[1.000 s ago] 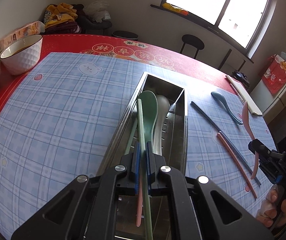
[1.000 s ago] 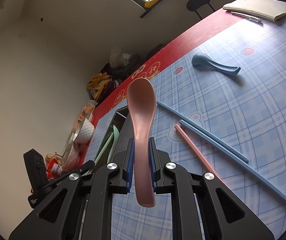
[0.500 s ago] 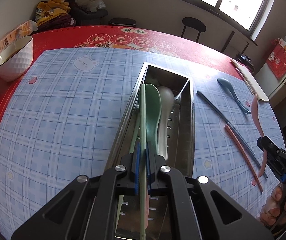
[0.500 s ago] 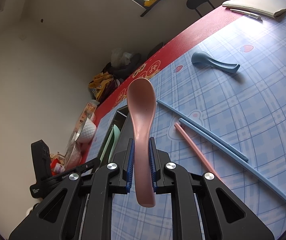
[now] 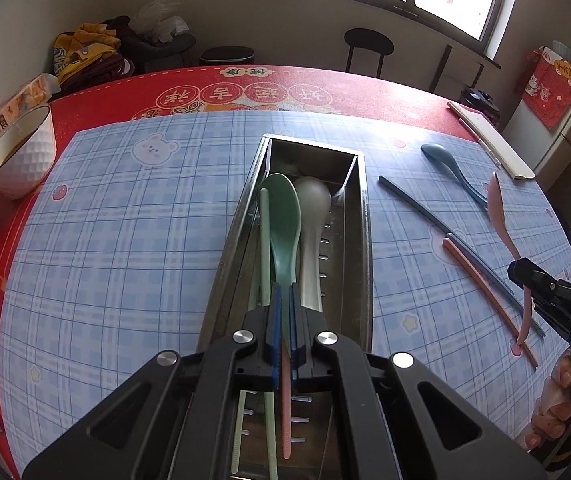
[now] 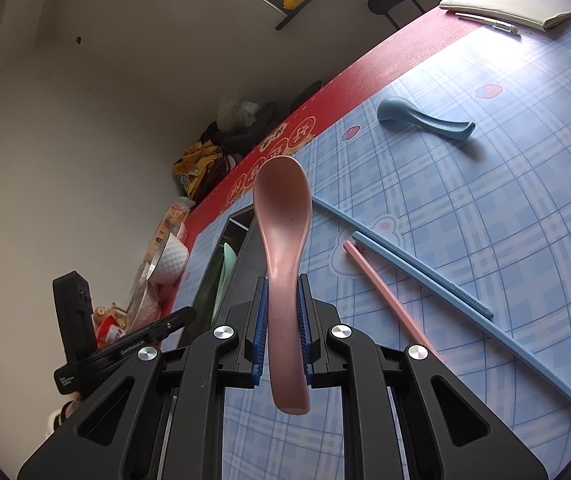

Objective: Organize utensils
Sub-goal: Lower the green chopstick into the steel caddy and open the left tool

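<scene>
A steel utensil tray [image 5: 365,216] lies mid-table with a green spoon [image 5: 283,216], a grey spoon [image 5: 313,208] and green chopsticks [image 5: 264,232] in it. My left gripper [image 5: 284,304] hangs over its near end, jaws nearly together around a pink chopstick [image 5: 285,408] that lies in the tray. My right gripper [image 6: 282,300] is shut on a pink spoon [image 6: 283,208], held in the air right of the tray; the spoon also shows in the left wrist view [image 5: 499,208]. A blue spoon [image 6: 421,120], blue chopsticks [image 6: 425,268] and a pink chopstick [image 6: 381,288] lie on the mat.
A white bowl [image 5: 17,152] stands at the table's left edge beside packets. A notebook and pen [image 6: 509,4] lie at the far right edge. A stool [image 5: 367,46] and piled clothes [image 5: 85,60] are beyond the table.
The left gripper has pulled back and risen over the tray; the green chopstick it held now lies in the tray. The right gripper keeps the pink spoon almost still.
</scene>
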`<state>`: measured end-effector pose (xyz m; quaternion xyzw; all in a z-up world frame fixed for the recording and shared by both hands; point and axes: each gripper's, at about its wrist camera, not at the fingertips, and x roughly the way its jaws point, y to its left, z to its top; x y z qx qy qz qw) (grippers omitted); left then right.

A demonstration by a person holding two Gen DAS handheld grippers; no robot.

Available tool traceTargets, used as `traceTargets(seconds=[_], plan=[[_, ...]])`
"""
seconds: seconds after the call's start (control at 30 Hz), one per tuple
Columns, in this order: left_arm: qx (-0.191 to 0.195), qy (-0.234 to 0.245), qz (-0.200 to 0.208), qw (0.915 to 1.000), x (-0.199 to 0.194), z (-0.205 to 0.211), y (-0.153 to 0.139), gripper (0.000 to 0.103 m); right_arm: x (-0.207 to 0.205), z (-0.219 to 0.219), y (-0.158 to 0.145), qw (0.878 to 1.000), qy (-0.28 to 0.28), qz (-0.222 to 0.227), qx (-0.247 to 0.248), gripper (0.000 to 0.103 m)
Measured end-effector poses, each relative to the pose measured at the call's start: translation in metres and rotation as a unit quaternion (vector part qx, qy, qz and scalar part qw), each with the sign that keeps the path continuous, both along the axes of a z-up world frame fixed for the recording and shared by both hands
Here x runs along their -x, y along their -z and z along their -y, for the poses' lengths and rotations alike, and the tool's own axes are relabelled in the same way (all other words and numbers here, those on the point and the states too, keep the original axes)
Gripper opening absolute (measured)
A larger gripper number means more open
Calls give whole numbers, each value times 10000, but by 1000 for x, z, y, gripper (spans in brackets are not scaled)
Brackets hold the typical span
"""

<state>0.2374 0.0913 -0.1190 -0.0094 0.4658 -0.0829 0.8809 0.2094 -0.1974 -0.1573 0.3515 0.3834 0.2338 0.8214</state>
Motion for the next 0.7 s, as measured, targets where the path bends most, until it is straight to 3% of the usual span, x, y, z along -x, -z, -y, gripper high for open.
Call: traceTargets(seconds=[0.33,0.47,0.53,0.7], plan=[[-210,280,479,9982,26,-4,-8,4,-10,-35,-7,9994,-149,-239,186,14],[-115,216,527,9983,29,-18,-7,5,-18,-58,-12,9986,-270,-342,286,14],[-127,218,566,9981,31,-22,-7,9,-23,-69,-14,9982,-297,-392,358,14],[-107,266,715,9970,36,-30,-9,34,-42,-90,-14,9969,-252,-580,474,14]])
